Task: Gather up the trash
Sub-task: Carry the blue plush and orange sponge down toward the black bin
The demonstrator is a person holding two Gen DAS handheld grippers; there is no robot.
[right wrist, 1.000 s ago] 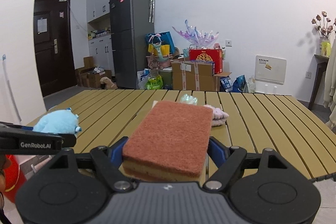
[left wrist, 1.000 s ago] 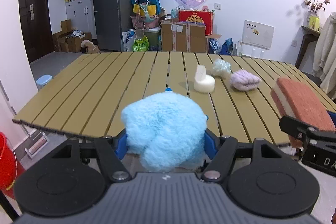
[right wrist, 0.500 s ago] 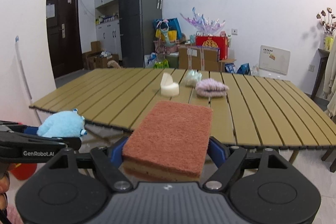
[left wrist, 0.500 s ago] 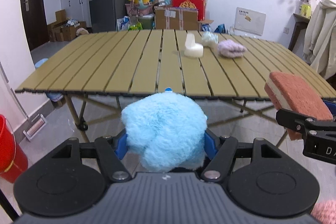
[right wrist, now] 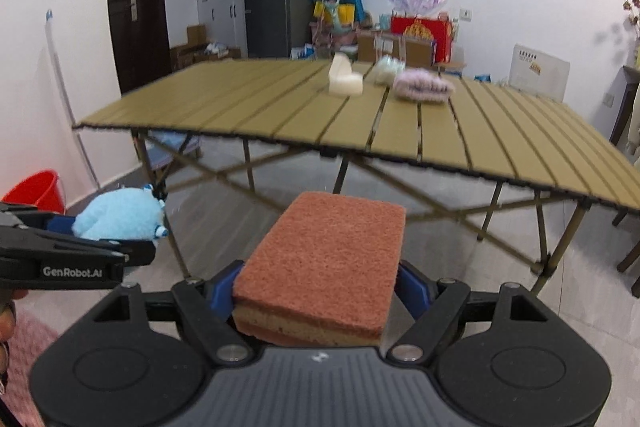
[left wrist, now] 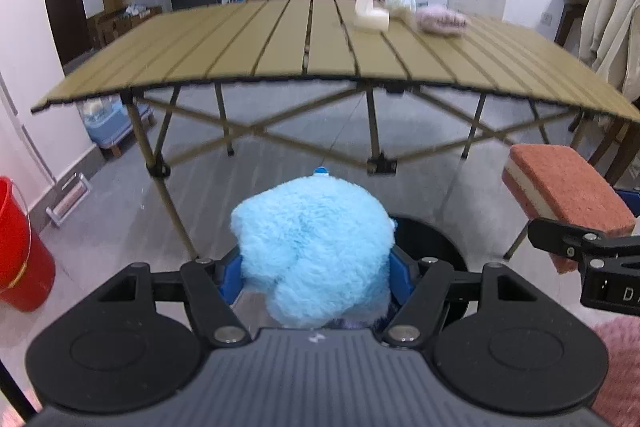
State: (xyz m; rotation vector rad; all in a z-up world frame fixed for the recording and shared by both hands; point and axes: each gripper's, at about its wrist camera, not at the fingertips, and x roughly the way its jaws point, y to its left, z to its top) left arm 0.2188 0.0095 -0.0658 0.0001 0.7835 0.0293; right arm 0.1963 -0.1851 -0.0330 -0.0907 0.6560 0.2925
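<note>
My left tongs (left wrist: 316, 267) grip a blue plush toy (left wrist: 314, 251) above a black bin (left wrist: 432, 239) on the floor; my right tongs (right wrist: 320, 291) clamp a sponge (right wrist: 328, 259), both short of the table (right wrist: 360, 119) edge.

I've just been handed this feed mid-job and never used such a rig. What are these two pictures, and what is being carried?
A person holds a two-finger gripper in each hand, each with its own camera looking along the fingers. The left gripper is shut on a fluffy blue toy; the right gripper is shut on a reddish sponge. Each gripper also shows at the edge of the other's view. Ahead stands a slatted table with a white container, a pale green wad and a fluffy pink item. A black bin sits below the toy.
</note>
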